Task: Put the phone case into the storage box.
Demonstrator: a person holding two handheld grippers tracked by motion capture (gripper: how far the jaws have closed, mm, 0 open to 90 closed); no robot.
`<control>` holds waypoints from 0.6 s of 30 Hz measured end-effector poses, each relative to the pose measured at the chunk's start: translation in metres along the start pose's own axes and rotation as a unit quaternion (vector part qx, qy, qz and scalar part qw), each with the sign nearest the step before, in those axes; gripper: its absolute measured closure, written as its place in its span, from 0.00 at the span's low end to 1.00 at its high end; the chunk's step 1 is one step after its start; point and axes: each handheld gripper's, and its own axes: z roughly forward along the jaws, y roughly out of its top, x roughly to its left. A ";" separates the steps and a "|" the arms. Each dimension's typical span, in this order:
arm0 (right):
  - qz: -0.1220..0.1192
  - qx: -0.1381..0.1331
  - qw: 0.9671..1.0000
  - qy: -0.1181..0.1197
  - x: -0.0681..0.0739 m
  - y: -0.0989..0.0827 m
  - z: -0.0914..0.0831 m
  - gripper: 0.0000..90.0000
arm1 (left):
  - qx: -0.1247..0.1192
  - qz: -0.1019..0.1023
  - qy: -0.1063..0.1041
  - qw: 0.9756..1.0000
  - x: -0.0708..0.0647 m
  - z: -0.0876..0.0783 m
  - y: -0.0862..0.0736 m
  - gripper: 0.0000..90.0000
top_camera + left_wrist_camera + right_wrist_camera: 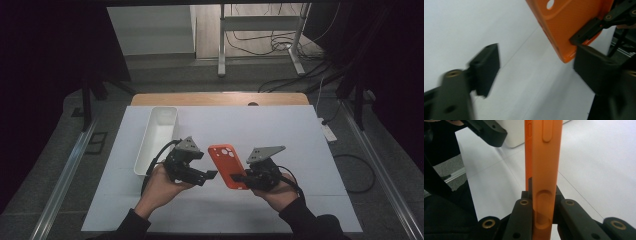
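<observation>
An orange phone case is held tilted above the white table sheet, with my right gripper shut on its lower end. In the right gripper view the case stands edge-on, pinched between the two jaws of that gripper. My left gripper sits just left of the case. Its jaws stand apart with nothing between them. The case's lower corner hangs just above its right jaw, with the right gripper's finger clamped on it.
A long white tray lies on the sheet at the back left, empty as far as I see. The wooden table edge runs along the far side. Beyond it are a metal stand and floor cables.
</observation>
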 end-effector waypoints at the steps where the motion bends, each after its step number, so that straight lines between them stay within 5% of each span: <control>1: -0.001 0.000 1.000 0.001 0.000 0.000 0.000 0.94 | 0.002 -0.001 0.000 1.000 0.000 0.000 0.000 0.35; 18: -0.024 0.016 1.000 -0.002 0.009 0.001 0.007 0.94 | 0.005 -0.029 -0.059 0.998 0.008 0.000 -0.003 0.91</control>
